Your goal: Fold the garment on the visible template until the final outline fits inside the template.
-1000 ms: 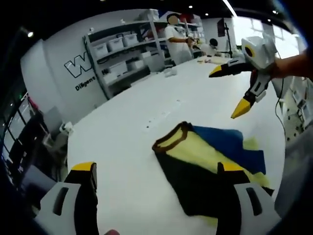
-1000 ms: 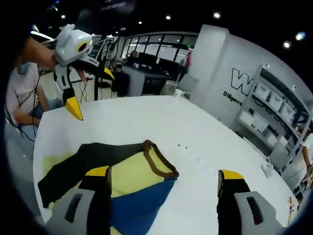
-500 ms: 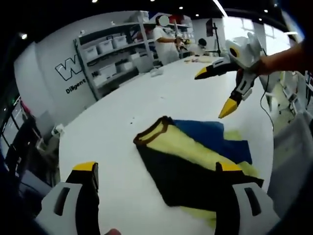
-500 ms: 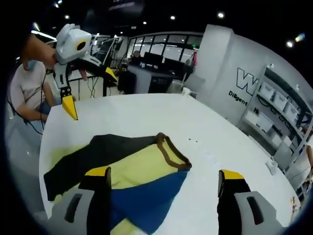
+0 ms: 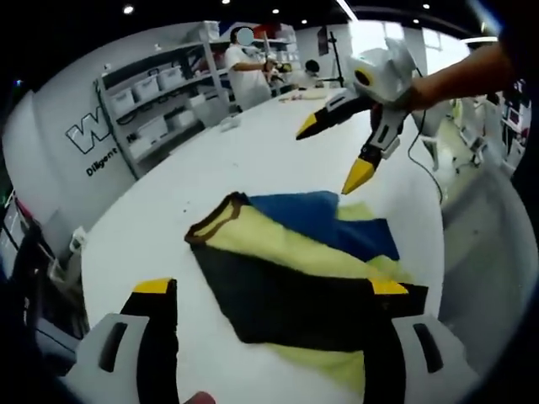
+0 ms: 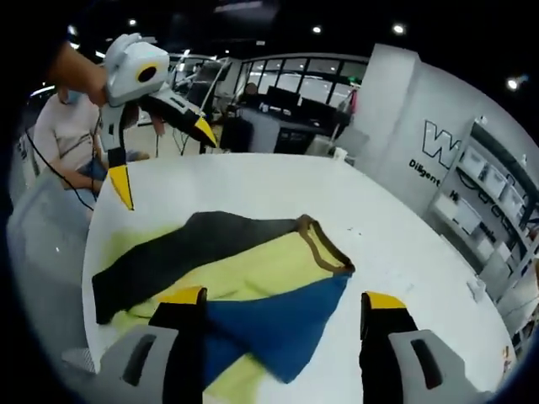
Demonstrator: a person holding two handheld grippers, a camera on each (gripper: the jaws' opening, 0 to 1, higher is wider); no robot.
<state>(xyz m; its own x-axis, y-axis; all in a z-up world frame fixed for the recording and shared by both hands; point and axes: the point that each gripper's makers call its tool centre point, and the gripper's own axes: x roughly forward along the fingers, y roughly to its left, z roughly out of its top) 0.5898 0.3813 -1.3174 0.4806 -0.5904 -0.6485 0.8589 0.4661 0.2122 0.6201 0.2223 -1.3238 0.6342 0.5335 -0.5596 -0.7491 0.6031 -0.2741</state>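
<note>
While both cameras look down at it, a large white table [image 5: 253, 160] spans the scene, with the folded garment [image 5: 295, 269] lying flat near its rounded edge. Garment is yellow, black and blue with a brown ribbed collar [image 5: 210, 223]; in the right gripper view the same garment [image 6: 236, 269] sits just past the jaws, black panel toward the far side, blue panel nearest the camera. Yellow template [image 5: 370, 210] pokes out from under the garment at a few edges; whether the cloth fits inside it cannot be told.

Left gripper [image 5: 269, 290] hangs above the table with jaws spread wide, holding nothing, garment between and beyond the tips. Right gripper [image 6: 282, 295] likewise has jaws spread apart and empty over the blue part. In the left gripper view the right gripper [image 5: 333, 156] hovers above the far side of the garment, yellow-tipped jaws apart, not touching cloth. In the right gripper view the left gripper [image 6: 160, 160] hovers above the table beyond the black panel, jaws apart.

Background: storage shelves [image 5: 160, 93] with bins, a standing person [image 5: 248, 76], a seated person [image 6: 72, 135].
</note>
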